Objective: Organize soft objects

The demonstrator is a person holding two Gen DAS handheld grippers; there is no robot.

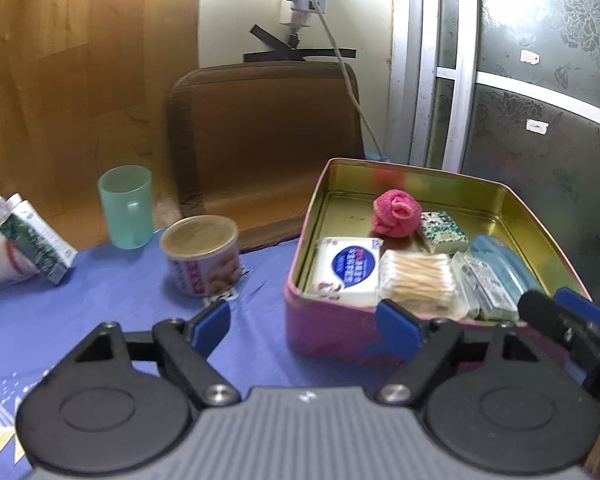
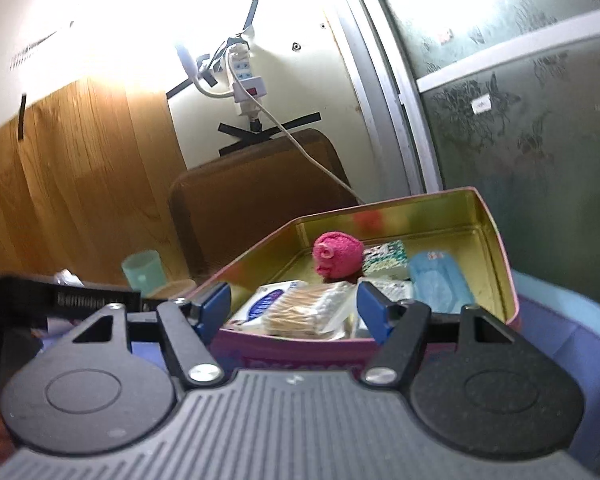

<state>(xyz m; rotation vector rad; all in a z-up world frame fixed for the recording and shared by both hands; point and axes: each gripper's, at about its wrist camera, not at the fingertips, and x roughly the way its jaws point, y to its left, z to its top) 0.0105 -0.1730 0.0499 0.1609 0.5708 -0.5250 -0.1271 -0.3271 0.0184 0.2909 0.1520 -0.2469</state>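
Both our grippers, left [image 1: 304, 322] and right [image 2: 294, 308], wide apart, empty, just before pink metal tin [image 1: 328, 332]. Pink rolled towel [image 1: 396, 218], tissue pack [image 1: 346, 270], cotton swabs [image 1: 418, 280] inside. We should avoid rim, grip softly.

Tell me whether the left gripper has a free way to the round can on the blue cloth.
Probably yes. The left gripper is open with nothing between its pads, and the can stands just ahead of it on bare blue cloth. The green cup and the tin box sit off to the sides.
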